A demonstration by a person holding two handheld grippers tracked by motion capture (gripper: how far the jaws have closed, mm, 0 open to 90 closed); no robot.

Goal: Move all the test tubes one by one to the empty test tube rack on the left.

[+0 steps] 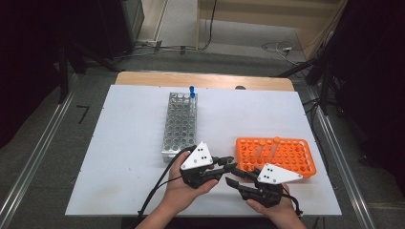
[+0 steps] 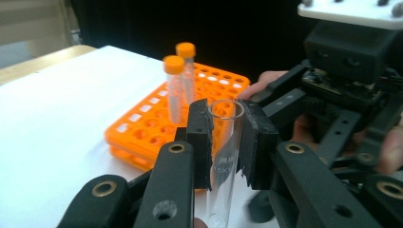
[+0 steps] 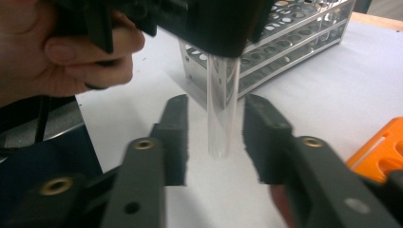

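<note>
Left gripper (image 2: 223, 142) clamps clear tube (image 2: 224, 156); right gripper (image 3: 214, 142) jaws flank it, gaps both sides.

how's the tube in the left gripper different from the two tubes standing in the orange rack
The clear tube clamped in the left gripper has no cap and an open mouth; the two racked tubes wear orange caps. The clear tube hangs above the white table; the racked tubes sit in holes of the orange rack. All three are see-through and stand upright.
</note>
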